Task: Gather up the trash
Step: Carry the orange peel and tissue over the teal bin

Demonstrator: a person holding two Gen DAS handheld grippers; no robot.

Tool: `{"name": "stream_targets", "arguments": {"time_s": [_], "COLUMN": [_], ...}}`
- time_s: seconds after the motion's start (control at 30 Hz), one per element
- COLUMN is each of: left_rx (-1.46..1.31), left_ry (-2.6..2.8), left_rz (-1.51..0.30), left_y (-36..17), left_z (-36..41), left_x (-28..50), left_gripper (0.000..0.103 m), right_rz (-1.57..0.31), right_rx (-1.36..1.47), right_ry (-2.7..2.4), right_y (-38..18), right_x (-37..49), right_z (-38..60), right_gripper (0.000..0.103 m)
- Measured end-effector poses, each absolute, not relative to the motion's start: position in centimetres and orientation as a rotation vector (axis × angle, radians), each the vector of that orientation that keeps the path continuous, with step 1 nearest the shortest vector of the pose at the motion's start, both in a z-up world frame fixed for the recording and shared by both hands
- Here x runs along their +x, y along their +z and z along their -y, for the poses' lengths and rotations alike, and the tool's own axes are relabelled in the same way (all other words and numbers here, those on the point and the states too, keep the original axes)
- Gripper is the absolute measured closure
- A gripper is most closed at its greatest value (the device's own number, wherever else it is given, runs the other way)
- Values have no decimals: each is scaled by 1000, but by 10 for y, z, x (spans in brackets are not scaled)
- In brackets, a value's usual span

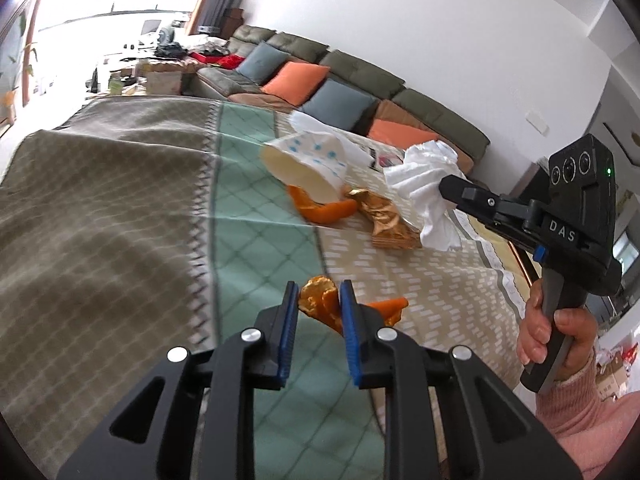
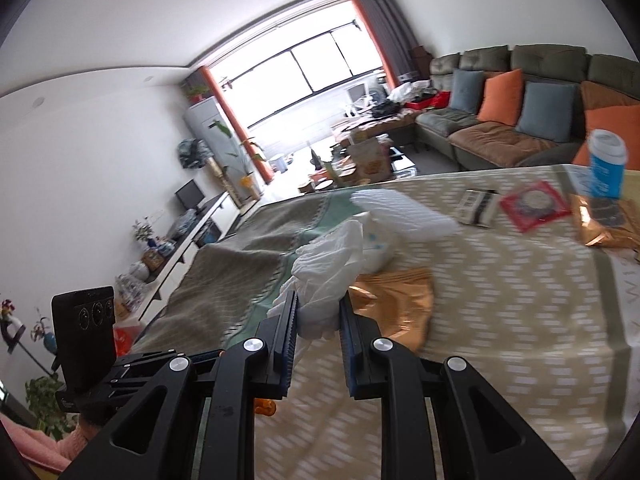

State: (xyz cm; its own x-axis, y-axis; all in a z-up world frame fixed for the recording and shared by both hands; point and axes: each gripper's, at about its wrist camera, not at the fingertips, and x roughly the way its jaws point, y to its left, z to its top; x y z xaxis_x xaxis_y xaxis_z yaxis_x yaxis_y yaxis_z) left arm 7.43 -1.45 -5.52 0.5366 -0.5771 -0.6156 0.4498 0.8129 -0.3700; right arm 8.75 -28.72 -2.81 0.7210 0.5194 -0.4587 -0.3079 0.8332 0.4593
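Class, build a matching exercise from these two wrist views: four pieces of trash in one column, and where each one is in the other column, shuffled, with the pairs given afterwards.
Things
1. orange peel
2. white tissue
3. paper cup
4. gold wrapper

Places
A. lying tipped on its side on the cloth
B. between the left claw's blue pads
C. flat on the cloth beside the cup, under the tissue
D. held in the right claw

Pairs: 1-B, 2-D, 3-A, 4-C
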Motion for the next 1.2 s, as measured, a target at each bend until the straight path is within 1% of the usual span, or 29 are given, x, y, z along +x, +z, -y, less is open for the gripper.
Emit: {"name": "stream_targets", "arguments": {"time_s": [0.67, 1.2], "left_rx": [-275, -319], "left_ry": [-372, -167], "left_rz": [-689, -609], "left_y": [-26, -9], "left_z": [-106, -190], "left_x": [52, 26], "left_gripper": [81, 81], "right_rz": [-657, -694], "right_rx": [302, 194], "right_ry": [682, 878], "right_y": [-25, -17], "right_x": [113, 129], "right_z": [186, 86], "right_gripper": [83, 83]}}
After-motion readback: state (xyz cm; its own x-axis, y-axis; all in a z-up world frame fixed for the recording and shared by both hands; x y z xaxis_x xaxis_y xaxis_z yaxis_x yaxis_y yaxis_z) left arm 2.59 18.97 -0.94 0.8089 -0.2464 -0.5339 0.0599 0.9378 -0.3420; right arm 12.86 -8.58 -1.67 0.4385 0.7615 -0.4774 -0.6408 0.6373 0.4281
